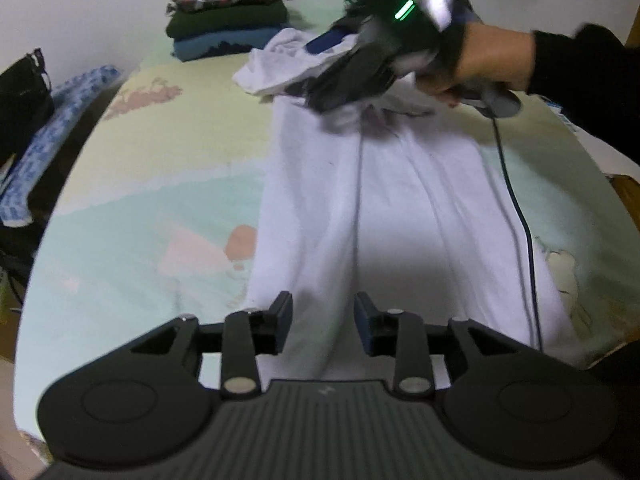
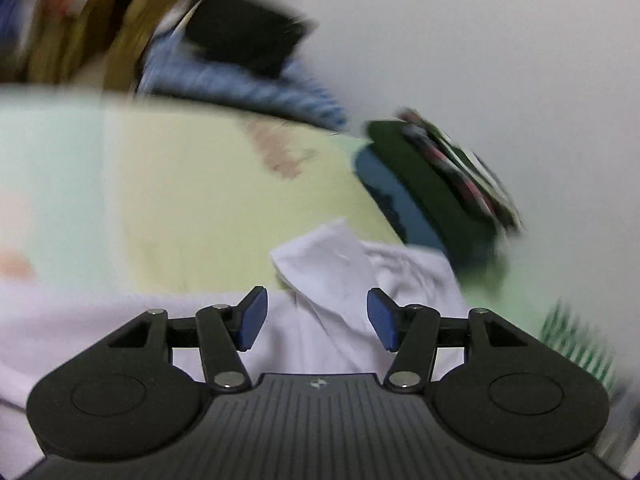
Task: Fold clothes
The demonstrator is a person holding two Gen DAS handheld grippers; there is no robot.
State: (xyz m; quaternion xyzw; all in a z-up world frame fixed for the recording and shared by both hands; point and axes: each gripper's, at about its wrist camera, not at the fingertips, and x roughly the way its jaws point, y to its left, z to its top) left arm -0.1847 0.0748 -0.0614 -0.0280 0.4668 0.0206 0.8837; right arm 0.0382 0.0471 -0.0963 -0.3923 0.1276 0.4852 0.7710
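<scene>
Across the middle of the left wrist view we see a white garment (image 1: 400, 216) spread lengthwise over a pastel bed cover (image 1: 160, 184), its long folds running from the lower centre of the frame up toward the top; at the bottom centre our left gripper (image 1: 323, 322) hangs over the near end of the cloth, jaws part-way apart with nothing between the pads. In the upper right of that frame a hand (image 1: 488, 64) in a dark sleeve holds our right gripper (image 1: 320, 92), blurred, over the bunched far end of the garment, its thin cable (image 1: 520, 208) trailing down across the cloth; whether it touches the fabric there we cannot tell. In the upper centre a stack of folded clothes (image 1: 228, 24) sits on the cover beside the wall, well apart from the white garment's body; at the left edge lie a blue patterned cloth (image 1: 52, 128) and a dark bag (image 1: 22, 96).

In the right wrist view, smeared by motion, the right gripper (image 2: 316, 316) stands at the bottom centre with its blue pads (image 2: 254, 316) set wide and free of cloth; the white garment's crumpled end (image 2: 340, 264) lies just beyond and beneath them, with the folded stack (image 2: 436, 184) tilted at the right of the frame.
</scene>
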